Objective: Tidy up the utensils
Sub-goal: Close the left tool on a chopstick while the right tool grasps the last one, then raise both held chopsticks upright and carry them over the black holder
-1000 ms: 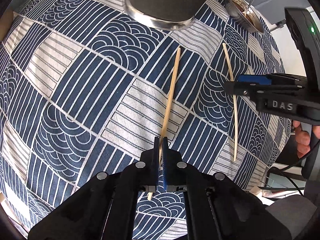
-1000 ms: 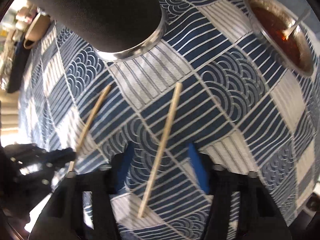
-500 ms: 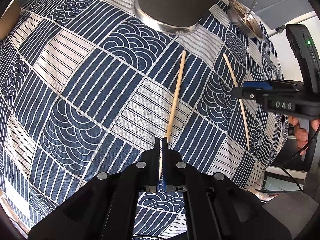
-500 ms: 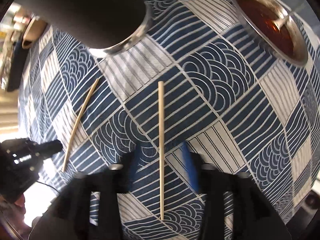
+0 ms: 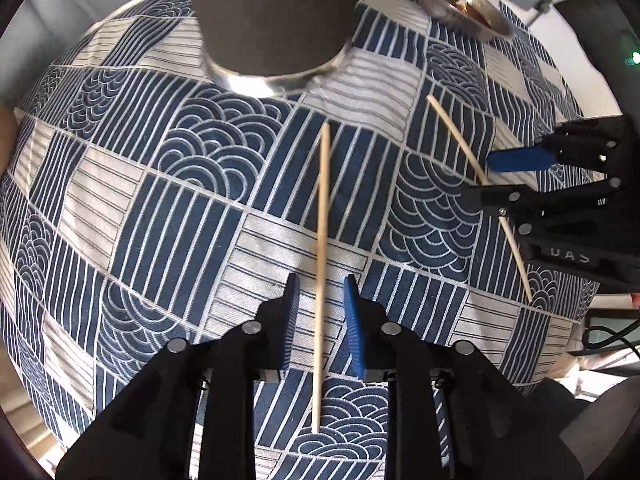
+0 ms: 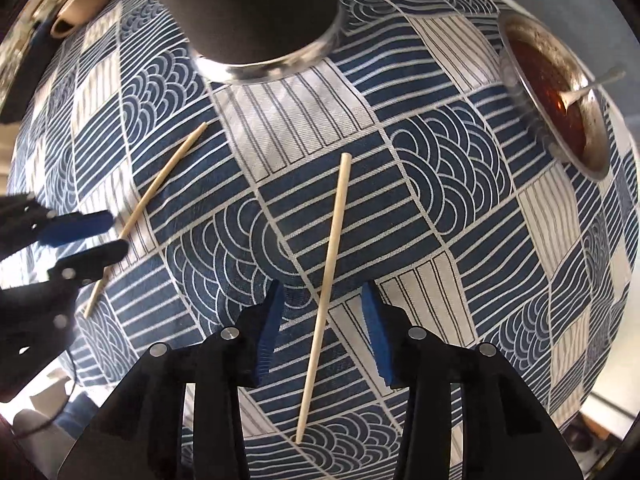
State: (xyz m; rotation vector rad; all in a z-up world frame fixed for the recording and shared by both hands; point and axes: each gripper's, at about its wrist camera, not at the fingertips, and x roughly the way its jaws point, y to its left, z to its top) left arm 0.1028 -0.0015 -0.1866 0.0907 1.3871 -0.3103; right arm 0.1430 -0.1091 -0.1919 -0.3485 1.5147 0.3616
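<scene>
Had both claws pointed down over the bench, which was covered in a blue-and-white patterned cloth (image 5: 192, 208).

Left claw (image 5: 320, 320): jaws were opening, pads clear of the left chopstick (image 5: 322, 240). That stick lay flat on the cloth, running between the two blue pads, not touched by either. So nothing gripped on my left side.

Right claw (image 6: 322, 328): jaws were closing, but a gap showed on both sides of the right chopstick (image 6: 328, 264). It lay flat on the cloth too, slightly tilted, passing between the pads. No grip there either.

From the left wrist view I saw the right claw (image 5: 516, 178) off to the side, straddling its stick (image 5: 456, 140). The two chopsticks lay near each other, apart, roughly parallel.

Dark cylindrical holder with a metal base ring (image 6: 256, 20) stood just beyond the far tips of both sticks. A metal bowl of reddish sauce (image 6: 560, 92) with a spoon in it sat near the cloth's far right edge.
</scene>
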